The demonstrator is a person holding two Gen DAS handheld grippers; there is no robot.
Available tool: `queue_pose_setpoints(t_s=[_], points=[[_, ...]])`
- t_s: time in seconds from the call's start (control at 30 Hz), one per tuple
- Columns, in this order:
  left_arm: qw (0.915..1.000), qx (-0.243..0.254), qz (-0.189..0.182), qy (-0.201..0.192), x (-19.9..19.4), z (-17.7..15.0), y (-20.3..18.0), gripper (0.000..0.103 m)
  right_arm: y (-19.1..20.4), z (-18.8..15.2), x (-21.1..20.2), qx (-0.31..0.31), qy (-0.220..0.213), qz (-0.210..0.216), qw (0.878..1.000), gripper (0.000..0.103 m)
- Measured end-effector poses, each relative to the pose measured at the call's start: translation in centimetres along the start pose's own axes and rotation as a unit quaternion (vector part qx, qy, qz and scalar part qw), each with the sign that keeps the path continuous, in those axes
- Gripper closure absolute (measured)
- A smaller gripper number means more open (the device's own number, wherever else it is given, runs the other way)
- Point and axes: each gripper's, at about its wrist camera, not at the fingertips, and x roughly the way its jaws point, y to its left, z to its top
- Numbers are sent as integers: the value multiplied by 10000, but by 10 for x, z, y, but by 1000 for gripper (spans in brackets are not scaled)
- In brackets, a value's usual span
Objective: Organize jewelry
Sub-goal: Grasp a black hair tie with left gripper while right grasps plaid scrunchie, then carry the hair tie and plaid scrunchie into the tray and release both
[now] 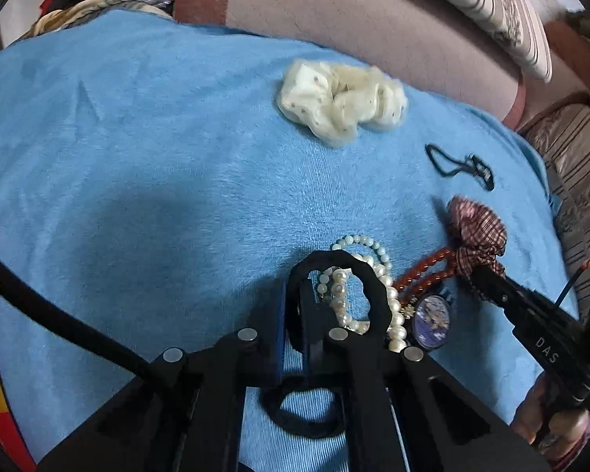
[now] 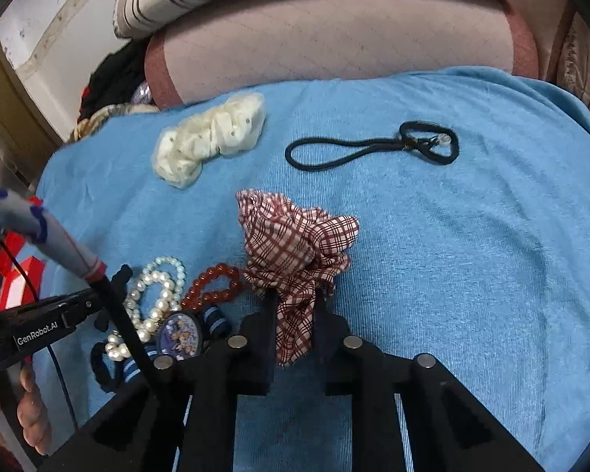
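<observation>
— While the right gripper [image 2: 295, 306] pinches the red-and-white checked fabric scrunchie [image 2: 295, 236], what could spoil things?

— Snagging, most likely. The scrunchie hangs just beside the heap of jewelry: the white pearl bead strand [image 2: 153, 295], the dark red bead bracelet [image 2: 212, 287] and the blue-faced watch with striped band [image 2: 181, 334]. A careless lift could drag beads along with it.

— And the left gripper [image 1: 326, 275]?

— Pressed together on a thick black elastic hair band [image 1: 369, 279], right over the pearls. That loop seems to lie across the strand, so pulling it may scatter the heap over the blue terry towel [image 2: 452, 275].

— Which way does the scrunchie run?

— Its long axis runs away from the right gripper, frills fanning toward the thin black hair tie with clear bead [image 2: 373, 145]; the cream dotted scrunchie [image 2: 212, 133] lies well apart from the heap.
</observation>
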Motion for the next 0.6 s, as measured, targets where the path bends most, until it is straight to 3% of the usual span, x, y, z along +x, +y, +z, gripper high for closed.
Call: queue_pose_setpoints(t_s=[0.23, 0.33, 0.6], points=[[9989, -53, 141, -444, -64, -8, 22, 97, 16, -6, -51, -207, -349, 53, 9992, 90], [9973, -117, 366, -625, -89, -15, 38, 97, 34, -9, -69, -336, -415, 152, 9985, 90], [9894, -630, 899, -948, -152, -42, 118, 97, 123, -23, -85, -958, -331, 574, 9932, 90]])
